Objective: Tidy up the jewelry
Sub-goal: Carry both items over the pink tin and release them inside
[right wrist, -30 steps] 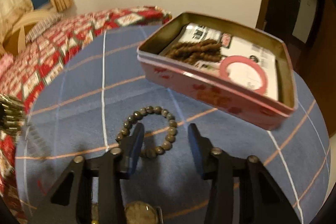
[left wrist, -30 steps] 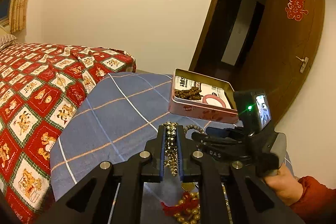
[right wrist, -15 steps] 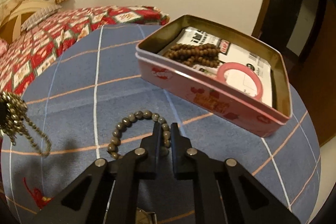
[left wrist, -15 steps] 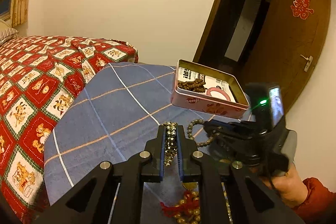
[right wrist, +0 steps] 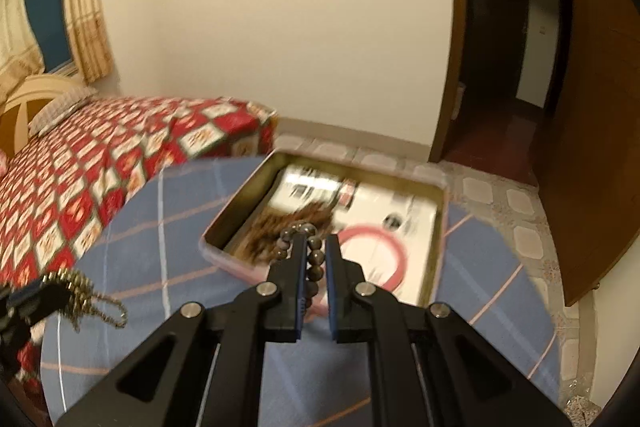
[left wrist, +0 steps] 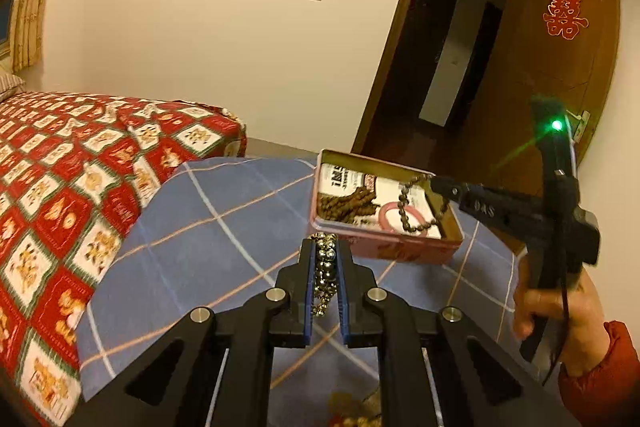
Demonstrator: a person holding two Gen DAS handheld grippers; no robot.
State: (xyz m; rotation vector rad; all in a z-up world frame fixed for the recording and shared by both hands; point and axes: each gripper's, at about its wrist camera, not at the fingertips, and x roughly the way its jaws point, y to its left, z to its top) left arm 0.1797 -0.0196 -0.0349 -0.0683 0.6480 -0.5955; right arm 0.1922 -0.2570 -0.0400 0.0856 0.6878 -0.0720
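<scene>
Beads fill both of your tools. Your left gripper (left wrist: 325,253) is closed on a gold bead chain (left wrist: 325,267), its loops spilling from between the blue pads and hanging free above the blue checked cloth (left wrist: 192,227). Your right gripper (right wrist: 313,251) is pinched on a grey-brown bead bracelet (left wrist: 416,203), held in the air over the open pink tin (left wrist: 384,247), which sits on that cloth. From the left wrist camera the bracelet's loop dangles inside the tin's outline, above a pink bangle (left wrist: 394,217) and a heap of brown wooden beads (left wrist: 346,205) lying on printed paper (left wrist: 340,179). That paper carries bold black letters, only partly readable, something like "iNS". On the side of your right tool you can read "DAS" (left wrist: 482,207) in pale letters, and a green light (left wrist: 556,125) glows on its upper part. The brown door (left wrist: 560,75) behind bears a red double-happiness character (left wrist: 564,14).
</scene>
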